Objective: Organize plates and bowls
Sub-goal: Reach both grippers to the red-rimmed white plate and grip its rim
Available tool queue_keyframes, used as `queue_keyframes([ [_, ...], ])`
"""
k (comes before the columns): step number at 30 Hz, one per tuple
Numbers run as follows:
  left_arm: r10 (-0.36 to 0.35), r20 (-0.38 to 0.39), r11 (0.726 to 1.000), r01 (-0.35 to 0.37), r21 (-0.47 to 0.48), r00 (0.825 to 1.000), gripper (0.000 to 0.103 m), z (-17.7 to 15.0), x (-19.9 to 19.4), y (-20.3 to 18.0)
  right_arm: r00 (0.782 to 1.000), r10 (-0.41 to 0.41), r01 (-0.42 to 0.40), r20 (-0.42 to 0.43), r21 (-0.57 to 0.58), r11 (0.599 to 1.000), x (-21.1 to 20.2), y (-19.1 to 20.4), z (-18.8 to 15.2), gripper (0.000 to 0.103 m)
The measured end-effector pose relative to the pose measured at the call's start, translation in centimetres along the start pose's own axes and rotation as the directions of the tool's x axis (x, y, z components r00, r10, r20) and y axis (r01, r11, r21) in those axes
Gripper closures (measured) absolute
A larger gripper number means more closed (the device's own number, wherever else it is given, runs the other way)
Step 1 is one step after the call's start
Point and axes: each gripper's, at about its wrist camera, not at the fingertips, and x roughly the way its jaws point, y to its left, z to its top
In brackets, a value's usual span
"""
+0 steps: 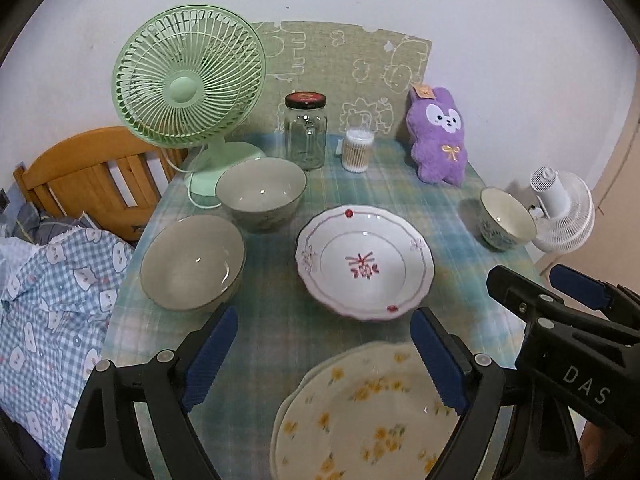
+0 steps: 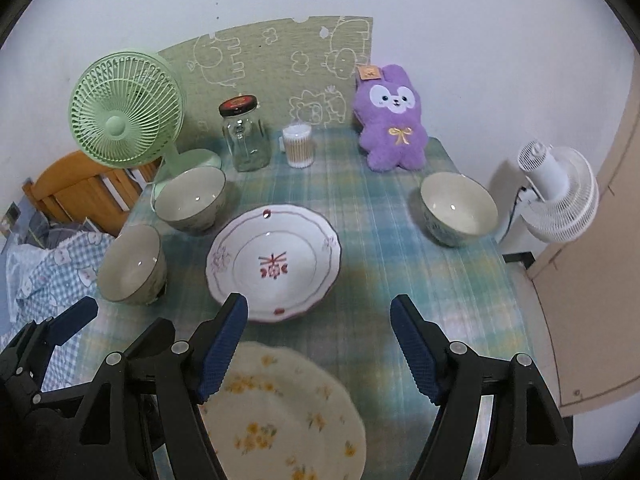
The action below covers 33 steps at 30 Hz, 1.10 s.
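A yellow-flowered plate [image 1: 360, 412] [image 2: 280, 412] lies at the table's near edge. Beyond it sits a white plate with a red pattern [image 1: 364, 264] [image 2: 274, 262]. Two grey bowls [image 1: 192, 262] [image 1: 260, 192] stand at the left, also seen in the right wrist view [image 2: 132, 264] [image 2: 190, 200]. A smaller patterned bowl [image 1: 506, 218] [image 2: 458, 208] stands at the right. My left gripper [image 1: 326, 360] [image 2: 120, 320] hangs open above the flowered plate. Beside it on the right, my right gripper [image 2: 320, 344] [image 1: 536, 280] is open too. Neither holds anything.
Along the back stand a green fan [image 1: 188, 80], a glass jar [image 1: 305, 132], a tub of cotton swabs [image 1: 358, 150] and a purple plush rabbit [image 1: 438, 136]. A white fan [image 2: 560, 196] sits off the table's right side. A wooden bed frame [image 1: 88, 176] and checked bedding [image 1: 52, 300] lie left.
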Motion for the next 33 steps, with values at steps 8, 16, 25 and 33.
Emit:
queue_keyframes([
  [8,0.033,-0.012,0.998,-0.034,-0.056,0.999,0.015,2.1,3.2,-1.1,0.999,0.041,-0.041,-0.014,-0.04,0.998,3.8,-1.2,3.0,0.026],
  [16,0.078,-0.029,0.991,-0.081,-0.106,0.997,0.015,3.6,6.8,-1.7,0.996,0.083,-0.084,-0.013,-0.08,0.993,7.7,-2.0,5.0,0.026],
  [25,0.145,-0.042,0.982,-0.149,-0.115,0.989,0.019,4.0,11.0,-1.8,0.994,0.104,-0.107,-0.024,-0.116,0.988,12.4,-2.1,6.0,0.026],
  [33,0.126,-0.114,0.978,-0.143,-0.149,0.985,0.031,3.9,14.8,-1.0,0.987,0.131,-0.14,-0.089,-0.11,0.984,16.4,-1.9,6.2,0.026],
])
